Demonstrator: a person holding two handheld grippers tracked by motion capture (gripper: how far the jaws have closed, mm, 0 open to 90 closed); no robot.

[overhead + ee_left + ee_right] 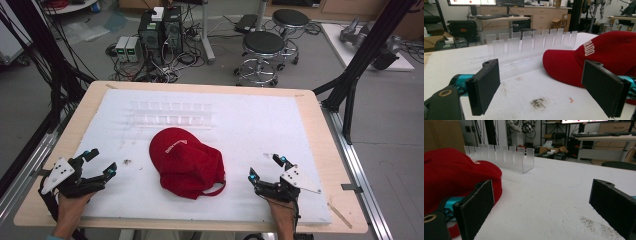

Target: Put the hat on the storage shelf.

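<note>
A red baseball cap (pixel 186 161) with white lettering lies in the middle of the white foam mat (pixel 260 125); it also fills the right of the left gripper view (pixel 604 53) and the left of the right gripper view (pixel 451 172). Behind it stands a clear plastic slotted rack (pixel 170 114) (pixel 531 41) (pixel 501 156). My left gripper (pixel 100 162) rests open at the mat's front left, jaws wide with nothing between them. My right gripper (pixel 265 167) rests open at the front right, just right of the cap's strap, also holding nothing.
The mat lies on a wooden table (pixel 310 107). A dirty smudge (pixel 539 103) marks the mat ahead of the left gripper. Beyond the table stand stools (pixel 262 50), computer boxes (pixel 160 30) and black frame posts (pixel 360 60).
</note>
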